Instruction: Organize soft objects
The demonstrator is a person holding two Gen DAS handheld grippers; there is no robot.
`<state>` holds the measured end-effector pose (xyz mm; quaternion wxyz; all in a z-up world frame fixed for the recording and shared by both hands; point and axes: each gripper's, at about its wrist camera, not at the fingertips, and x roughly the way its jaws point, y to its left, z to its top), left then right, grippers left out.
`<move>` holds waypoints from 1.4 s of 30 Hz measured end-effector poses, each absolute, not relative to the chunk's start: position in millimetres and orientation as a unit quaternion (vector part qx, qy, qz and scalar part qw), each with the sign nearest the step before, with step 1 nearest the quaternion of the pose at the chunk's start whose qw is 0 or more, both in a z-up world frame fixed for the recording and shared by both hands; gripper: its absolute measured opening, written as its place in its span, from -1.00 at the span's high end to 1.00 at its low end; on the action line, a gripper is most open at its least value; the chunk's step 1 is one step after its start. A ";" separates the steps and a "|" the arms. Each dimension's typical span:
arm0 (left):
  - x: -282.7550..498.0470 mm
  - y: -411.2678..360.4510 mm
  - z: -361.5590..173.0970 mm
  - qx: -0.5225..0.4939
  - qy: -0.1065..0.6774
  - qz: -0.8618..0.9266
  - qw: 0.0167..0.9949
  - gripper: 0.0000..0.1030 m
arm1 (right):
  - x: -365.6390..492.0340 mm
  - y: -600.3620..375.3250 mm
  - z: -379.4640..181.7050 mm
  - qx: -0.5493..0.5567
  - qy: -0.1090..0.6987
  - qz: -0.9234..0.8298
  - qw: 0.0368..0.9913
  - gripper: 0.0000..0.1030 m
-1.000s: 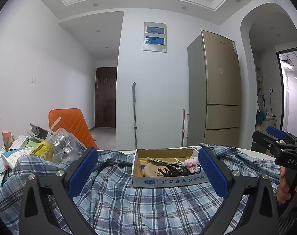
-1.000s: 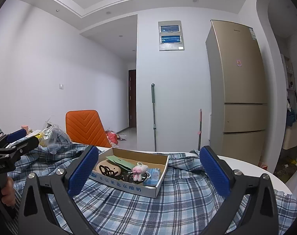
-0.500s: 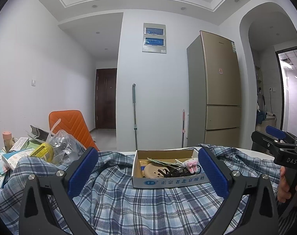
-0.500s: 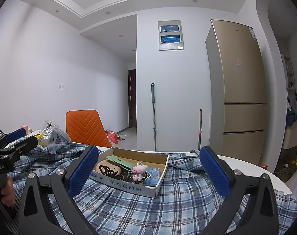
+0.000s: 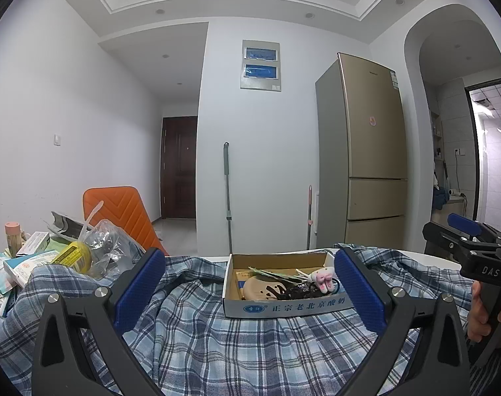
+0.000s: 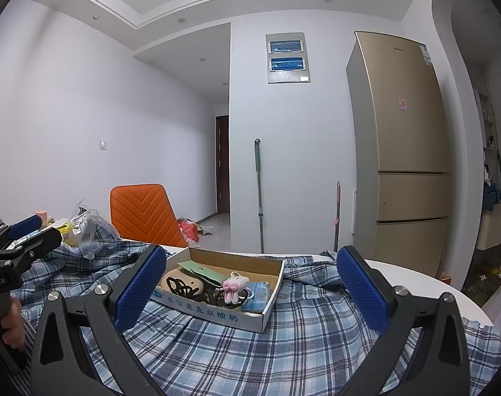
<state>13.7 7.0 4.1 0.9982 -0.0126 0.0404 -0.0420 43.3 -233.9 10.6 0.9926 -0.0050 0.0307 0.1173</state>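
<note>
A blue plaid cloth lies crumpled over the round white table; it also shows in the right wrist view. A shallow cardboard box sits on it, holding a small pink-and-white plush, a tan flat item and dark cords. The right wrist view shows the same box and plush. My left gripper is open and empty, above the cloth in front of the box. My right gripper is open and empty, also in front of the box.
A pile of packets, small boxes and a clear plastic bag crowds the table's left side. An orange chair stands behind the table. A gold fridge, two mop handles and a white wall stand beyond. The table's bare white edge shows right.
</note>
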 end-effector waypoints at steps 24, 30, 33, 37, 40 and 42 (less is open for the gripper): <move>18.4 13.7 5.3 -0.016 0.047 -0.040 0.998 -1.00 | 44.6 -234.9 10.5 -0.005 0.033 0.118 0.993 -1.00; 18.3 13.6 5.2 -0.016 0.047 -0.040 0.998 -1.00 | 44.8 -235.0 10.4 -0.004 0.032 0.118 0.993 -1.00; 18.3 13.6 5.0 -0.016 0.047 -0.040 0.998 -1.00 | 44.7 -234.9 10.2 -0.004 0.033 0.117 0.993 -1.00; 18.6 14.2 4.9 -0.016 0.047 -0.040 0.998 -1.00 | 44.9 -234.7 10.1 -0.004 0.033 0.117 0.993 -1.00; 18.5 14.2 4.8 -0.016 0.047 -0.040 0.998 -1.00 | 44.7 -235.0 10.3 -0.004 0.033 0.117 0.993 -1.00; 18.6 14.1 4.8 -0.016 0.046 -0.040 0.998 -1.00 | 44.6 -235.0 10.3 -0.004 0.033 0.117 0.993 -1.00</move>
